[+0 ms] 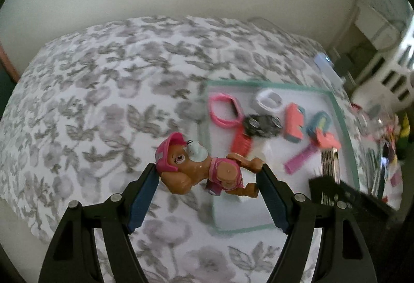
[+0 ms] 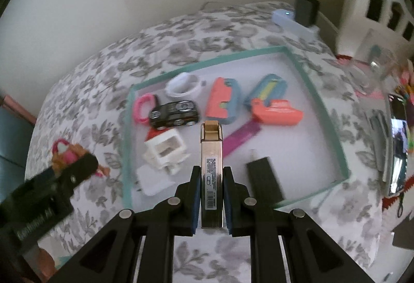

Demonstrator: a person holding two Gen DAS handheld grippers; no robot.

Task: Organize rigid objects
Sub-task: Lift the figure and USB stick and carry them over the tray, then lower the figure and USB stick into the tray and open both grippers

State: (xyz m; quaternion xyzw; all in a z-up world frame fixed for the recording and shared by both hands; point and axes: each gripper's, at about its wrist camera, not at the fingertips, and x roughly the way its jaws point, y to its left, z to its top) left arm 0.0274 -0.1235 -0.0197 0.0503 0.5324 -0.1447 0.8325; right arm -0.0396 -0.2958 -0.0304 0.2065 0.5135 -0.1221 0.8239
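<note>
My left gripper [image 1: 208, 169] is shut on a brown toy dog [image 1: 201, 166] with a pink cap, pads pressing its head and hind leg. The dog hangs above the floral bedspread, just left of the teal-rimmed white tray [image 1: 258, 82]. In the right wrist view the dog [image 2: 64, 153] shows at the far left. My right gripper [image 2: 211, 171] is shut on a slim silver bar with a gold cap [image 2: 211, 143], held over the tray's [image 2: 207, 63] near side. Inside the tray lie a black toy car [image 2: 176, 112], a white ring [image 2: 183, 86], a pink ring [image 2: 142, 107] and a white block [image 2: 165, 148].
The tray also holds two coral-and-blue pieces [image 2: 222, 101], a purple strip [image 2: 243, 138] and a black flat bar [image 2: 264, 179]. The bedspread [image 1: 103, 101] spreads left and back to a wall. White shelving and loose clutter [image 2: 398, 140] stand to the right.
</note>
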